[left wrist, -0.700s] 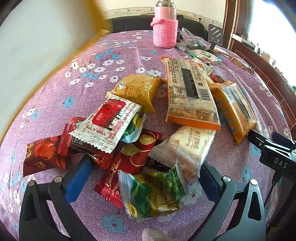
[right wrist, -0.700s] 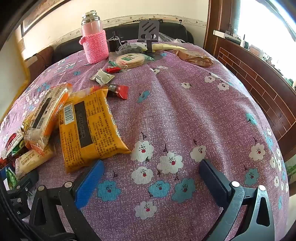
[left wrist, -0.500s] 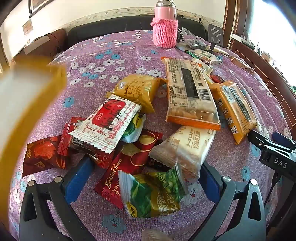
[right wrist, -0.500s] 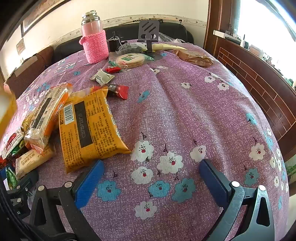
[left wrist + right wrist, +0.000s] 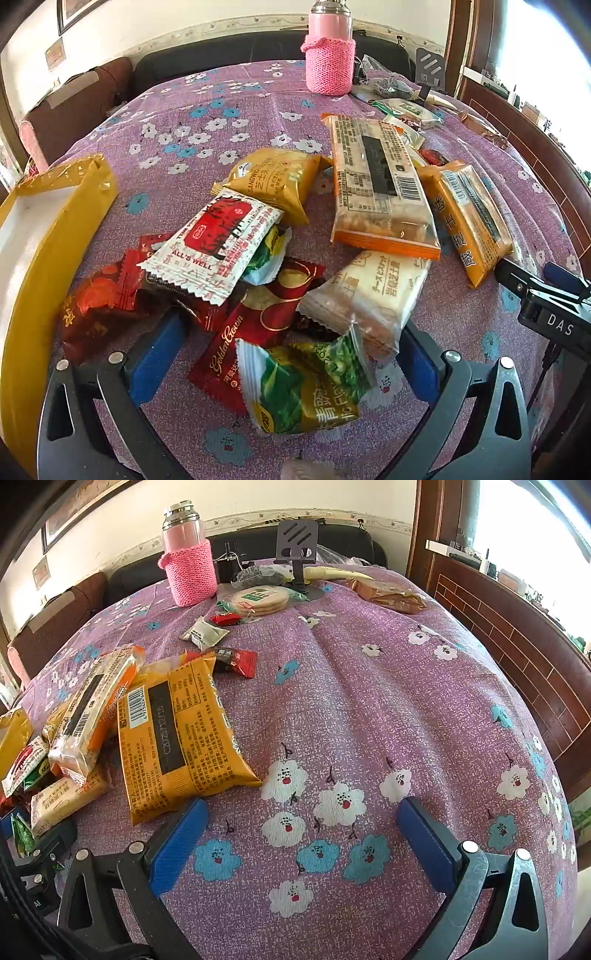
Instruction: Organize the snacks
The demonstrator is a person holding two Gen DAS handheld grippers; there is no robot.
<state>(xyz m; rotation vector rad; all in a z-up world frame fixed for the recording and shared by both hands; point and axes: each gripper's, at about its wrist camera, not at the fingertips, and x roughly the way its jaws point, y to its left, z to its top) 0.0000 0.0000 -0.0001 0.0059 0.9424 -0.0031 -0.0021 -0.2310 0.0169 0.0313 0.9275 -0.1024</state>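
A heap of snack packs lies on the purple flowered tablecloth [image 5: 236, 110]. My left gripper [image 5: 291, 347] is open just above the heap's near end; a red Golden Crown pack [image 5: 258, 332] and a green pea pack [image 5: 306, 384] lie between its blue pads, untouched. Further back are a white-red "All's Well" pack [image 5: 218, 243], a cream biscuit pack [image 5: 369, 291] and a long orange cracker pack [image 5: 376, 188]. My right gripper [image 5: 301, 823] is open over bare cloth, with a yellow pack [image 5: 177, 738] just left of it.
A gold box with a white inside [image 5: 48, 229] lies at the table's left edge. At the back stand a pink knit-sleeved flask [image 5: 328, 55], a phone stand [image 5: 297, 550] and more wrapped food [image 5: 258, 600]. A wooden bed frame [image 5: 517, 646] runs along the right.
The gold box swept down from the upper left of the left wrist view and now lies on the table's left edge. Both grippers have kept still and open.
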